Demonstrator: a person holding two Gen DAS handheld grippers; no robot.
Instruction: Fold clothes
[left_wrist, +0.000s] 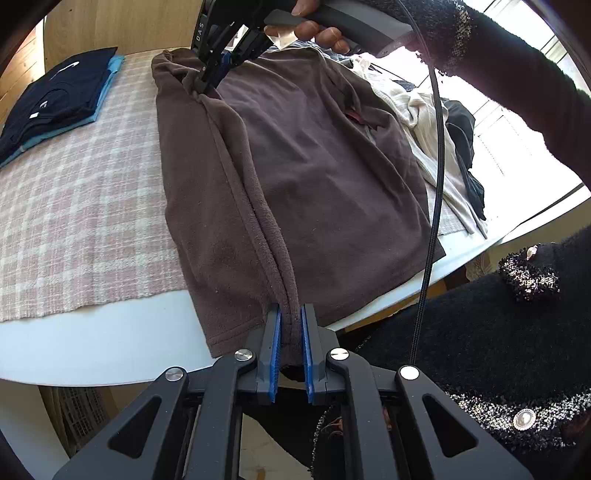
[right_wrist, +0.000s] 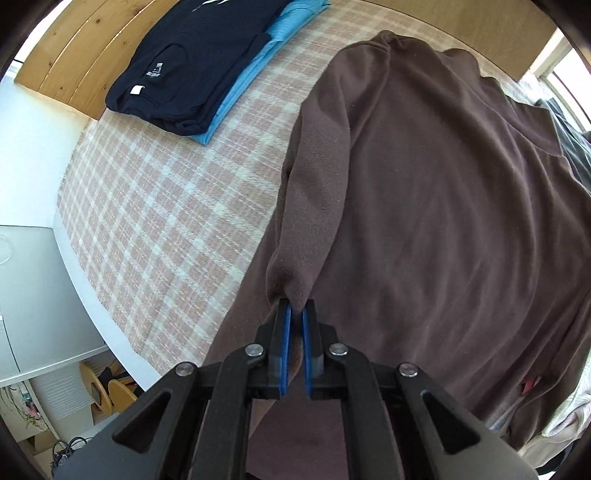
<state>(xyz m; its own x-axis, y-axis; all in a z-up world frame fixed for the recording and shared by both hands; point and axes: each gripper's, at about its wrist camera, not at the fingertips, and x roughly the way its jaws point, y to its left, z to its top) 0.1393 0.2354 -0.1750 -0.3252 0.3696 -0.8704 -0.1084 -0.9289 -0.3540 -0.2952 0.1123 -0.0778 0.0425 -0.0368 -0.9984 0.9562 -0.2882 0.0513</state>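
At the far left of the white round-edged worktop, a folded navy-blue shirt is lying on top of a folded light-blue garment, both resting on the pink-and-cream checked woven cloth that is covering most of the surface. Moving right, the large brown fleece garment is lying spread across the middle of the checked cloth, its near hem hanging over the near edge of the worktop. A raised fold is running along the fleece from far to near, pulled up between the two tools. The left tool is clenching the near end of that fold at the hem, the blue pads pressing the fabric from both sides. The right tool, held in the person's hand, is gripping the far end of the fold near the top of the garment; in the right wrist view the right tool is pinching a bunched tip of brown fleece. Further right, a heap of unfolded cream and black clothes is lying beside the fleece, touching its right edge.
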